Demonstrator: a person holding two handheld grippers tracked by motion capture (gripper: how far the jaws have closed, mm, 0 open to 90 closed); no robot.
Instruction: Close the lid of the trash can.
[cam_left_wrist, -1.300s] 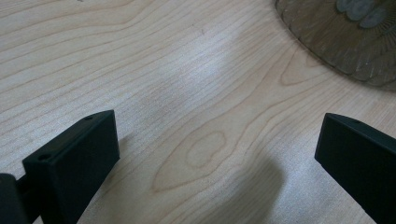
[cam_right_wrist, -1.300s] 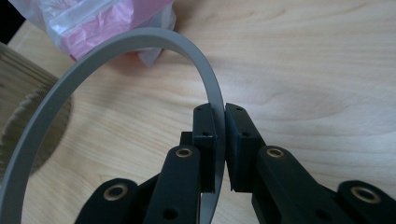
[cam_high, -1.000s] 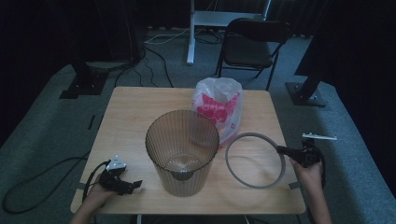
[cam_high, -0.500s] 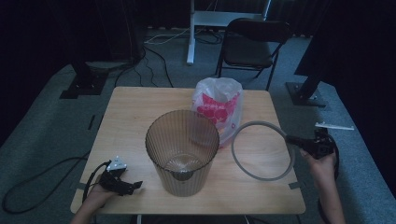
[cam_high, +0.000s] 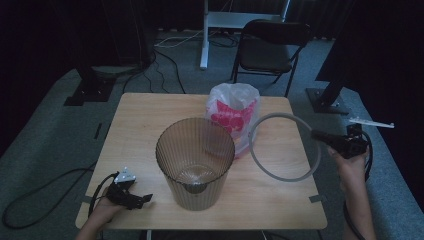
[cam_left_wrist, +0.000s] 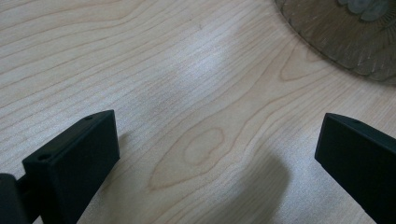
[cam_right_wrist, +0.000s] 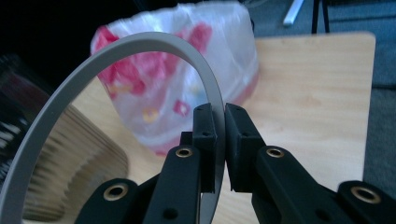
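Currently the right gripper (cam_right_wrist: 219, 140) pinches the grey ring (cam_high: 285, 147) by its thin edge, aloft beside the ribbed bin (cam_high: 195, 165) — it could pivot or slip. The left gripper (cam_high: 131, 196) rests open on the tabletop (cam_high: 145, 115).

The high view looks forward and down from the near side onto the whole wooden table (cam_high: 150, 120), its ribbed bin (cam_high: 195, 165) central. The left gripper view hovers close over the tabletop just beside the bin's base (cam_left_wrist: 345, 32). The right gripper view looks level toward the bin (cam_right_wrist: 60, 158), sharing it too.
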